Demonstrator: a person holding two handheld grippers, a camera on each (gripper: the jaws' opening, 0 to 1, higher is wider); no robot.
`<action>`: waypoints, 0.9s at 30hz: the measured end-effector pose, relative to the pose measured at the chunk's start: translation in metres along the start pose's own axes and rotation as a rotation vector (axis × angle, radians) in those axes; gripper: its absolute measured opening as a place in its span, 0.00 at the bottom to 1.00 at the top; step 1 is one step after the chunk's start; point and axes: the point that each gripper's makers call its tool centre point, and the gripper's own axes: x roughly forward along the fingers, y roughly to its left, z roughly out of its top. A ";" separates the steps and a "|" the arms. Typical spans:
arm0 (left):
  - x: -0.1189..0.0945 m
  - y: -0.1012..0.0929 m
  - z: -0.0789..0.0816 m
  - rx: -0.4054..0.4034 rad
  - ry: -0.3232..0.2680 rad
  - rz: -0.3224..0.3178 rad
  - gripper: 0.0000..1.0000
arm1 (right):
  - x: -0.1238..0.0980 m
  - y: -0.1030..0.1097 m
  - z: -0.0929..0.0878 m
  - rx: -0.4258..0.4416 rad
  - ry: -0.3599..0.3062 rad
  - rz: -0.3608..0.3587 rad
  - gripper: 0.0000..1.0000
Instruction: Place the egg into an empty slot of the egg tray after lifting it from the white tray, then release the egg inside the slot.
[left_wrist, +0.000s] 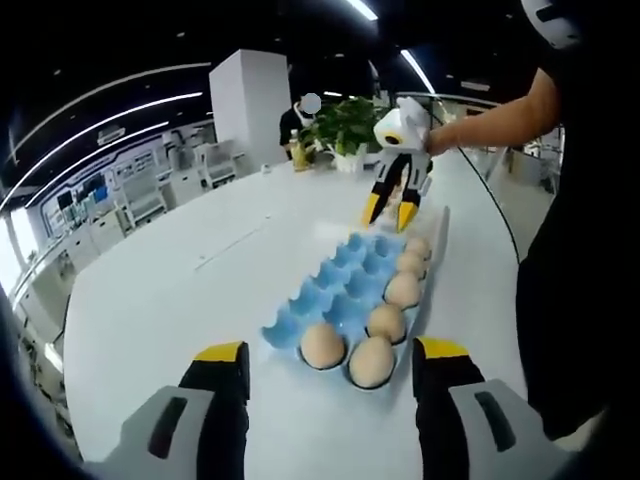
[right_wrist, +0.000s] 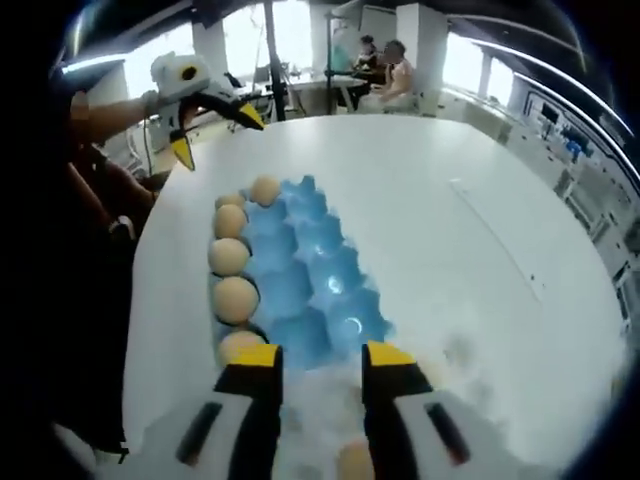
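A blue egg tray (left_wrist: 345, 285) lies on the white table (left_wrist: 150, 300). Several brown eggs fill the row along its one side (left_wrist: 403, 289) and a slot at its near end (left_wrist: 322, 345); the other slots are bare. My left gripper (left_wrist: 331, 350) stands open just short of that near end. My right gripper (left_wrist: 388, 212) hangs over the far end, open, with nothing between its tips. In the right gripper view, the right gripper (right_wrist: 320, 355) is above a hazy white tray (right_wrist: 440, 365), where one egg (right_wrist: 355, 462) shows low between the fingers. The left gripper (right_wrist: 216, 132) is open beyond the blue tray (right_wrist: 310, 260).
A person in black (left_wrist: 570, 250) stands at the table's right edge, an arm reaching to the right gripper. A potted plant (left_wrist: 350, 125) and a bottle (left_wrist: 298, 152) stand at the far edge, before a white pillar (left_wrist: 250, 110). People sit at the back (right_wrist: 385, 75).
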 end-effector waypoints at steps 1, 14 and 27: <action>0.000 0.000 0.001 0.004 -0.007 0.001 0.69 | -0.002 -0.001 -0.003 0.005 0.006 -0.005 0.31; 0.000 0.003 0.002 -0.006 -0.020 0.006 0.71 | -0.029 -0.021 -0.053 0.014 0.124 -0.088 0.32; -0.001 0.006 0.005 -0.009 -0.030 0.016 0.71 | -0.030 -0.032 -0.074 -0.051 0.236 -0.094 0.29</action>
